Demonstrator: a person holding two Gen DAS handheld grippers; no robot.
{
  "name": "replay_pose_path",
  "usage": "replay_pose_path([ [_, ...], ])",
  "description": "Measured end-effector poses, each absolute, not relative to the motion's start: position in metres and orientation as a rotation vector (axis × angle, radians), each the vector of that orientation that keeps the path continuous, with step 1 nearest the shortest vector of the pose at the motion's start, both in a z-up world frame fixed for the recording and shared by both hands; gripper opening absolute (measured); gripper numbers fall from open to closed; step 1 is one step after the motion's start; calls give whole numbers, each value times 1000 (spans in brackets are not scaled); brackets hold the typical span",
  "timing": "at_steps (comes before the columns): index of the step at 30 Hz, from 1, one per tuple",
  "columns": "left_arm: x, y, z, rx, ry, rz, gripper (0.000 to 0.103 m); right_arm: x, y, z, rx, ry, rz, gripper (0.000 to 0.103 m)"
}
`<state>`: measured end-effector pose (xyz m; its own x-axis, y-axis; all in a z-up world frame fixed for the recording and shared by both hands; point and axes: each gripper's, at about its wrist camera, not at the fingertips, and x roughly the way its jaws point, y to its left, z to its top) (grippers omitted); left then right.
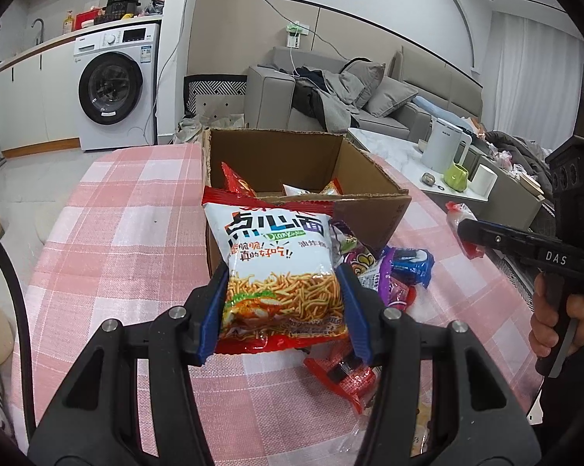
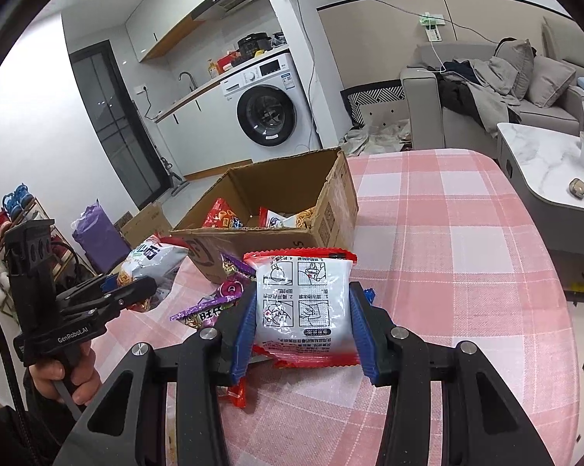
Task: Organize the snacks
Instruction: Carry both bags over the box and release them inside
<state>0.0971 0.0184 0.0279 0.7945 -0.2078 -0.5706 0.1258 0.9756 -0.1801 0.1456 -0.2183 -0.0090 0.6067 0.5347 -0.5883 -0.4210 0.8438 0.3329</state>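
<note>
Clamping white-red noodle packet (image 1: 280, 272): left gripper (image 1: 282, 310) | right gripper (image 2: 301, 320): squeezing red-edged white packet (image 2: 301, 303)

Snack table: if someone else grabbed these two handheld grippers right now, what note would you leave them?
Left gripper: shut on a white-and-red crispy-noodle packet, raised just before the box.
Right gripper: shut on a white, red-edged packet, back side up.
Open brown cardboard box sits on the pink checked tablecloth; a few packets already lie inside.
Left: drop both held packets in, then the purple, blue and red loose wrappers beside the box.
</note>
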Motion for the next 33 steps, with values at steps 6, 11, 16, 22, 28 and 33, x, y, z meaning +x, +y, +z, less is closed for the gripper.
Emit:
replay_pose_path([
  [6, 94, 18, 32, -138, 614, -176, 51, 146, -217, -7, 176, 716, 555, 45],
  [11, 95, 21, 39, -144, 597, -171, 51, 147, -213, -5, 172, 702, 559, 45],
  [16, 97, 21, 49, -149, 574, -169, 51, 149, -207, 0, 169, 686, 561, 45],
  [22, 105, 16, 60, -134, 556, -175, 51, 155, -193, 10, 154, 673, 568, 45],
  [28, 118, 11, 69, -125, 548, -170, 51, 162, -177, 21, 140, 653, 583, 45],
  [33, 129, 13, 73, -133, 547, -159, 51, 171, -163, 24, 128, 657, 591, 45],
])
